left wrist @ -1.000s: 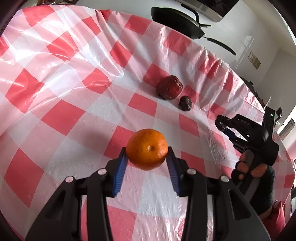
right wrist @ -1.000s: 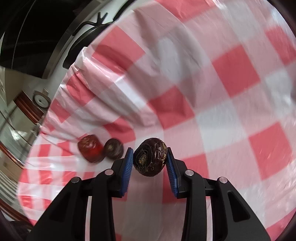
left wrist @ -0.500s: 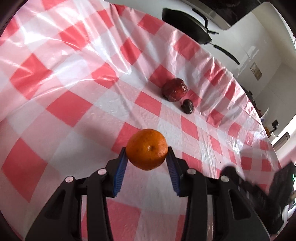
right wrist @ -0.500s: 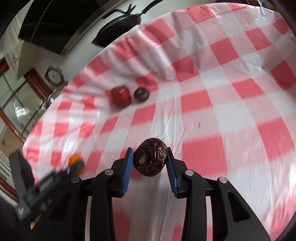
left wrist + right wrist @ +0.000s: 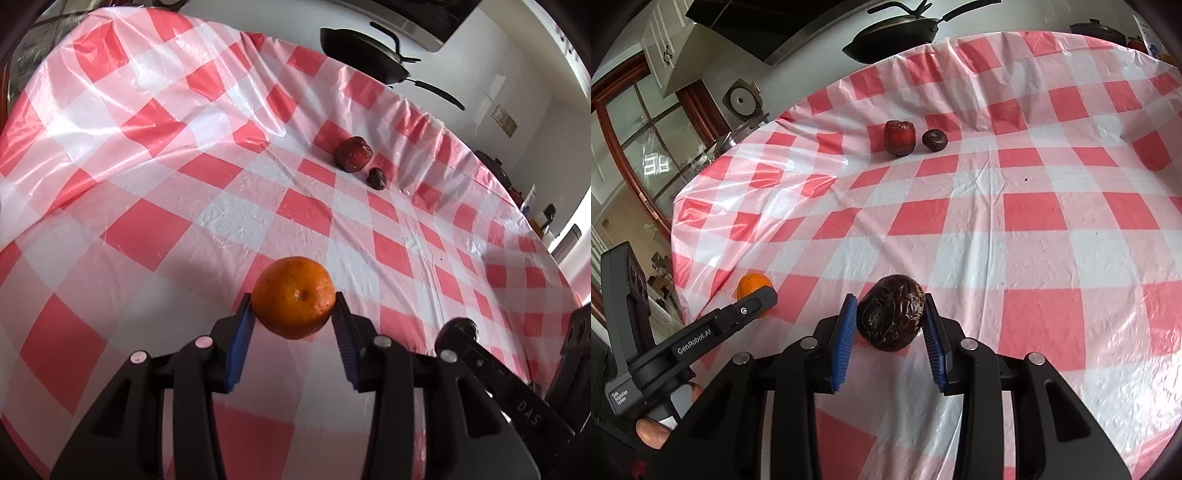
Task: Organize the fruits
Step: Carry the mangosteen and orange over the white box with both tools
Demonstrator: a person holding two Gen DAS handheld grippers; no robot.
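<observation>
Left wrist view first: our left gripper (image 5: 293, 325) has its fingers (image 5: 240, 343) nearly closed on the orange (image 5: 294, 297), which hangs clear above the checked cloth of the desk (image 5: 147, 229). Compared with a second ago, the red fruit (image 5: 352, 158) and the small dark fruit (image 5: 376, 178) beside it sit farther off and higher in the picture, and the right gripper now shows at the lower right edge, close beside ours, where earlier it stood out over the cloth.

From the right wrist view, our right gripper (image 5: 890, 328) is likewise clamped tight on the wrinkled dark fruit (image 5: 891, 312). A second ago that camera was close to the pair on the desk; now the red fruit (image 5: 899, 137) and small dark fruit (image 5: 934, 140) lie well apart from it, near the far edge, with the orange (image 5: 753, 291) at the left.

We judge that both hands have drawn back to the near side with grips unchanged. Two fruits are in hand, two rest together, and placing is not yet done.
</observation>
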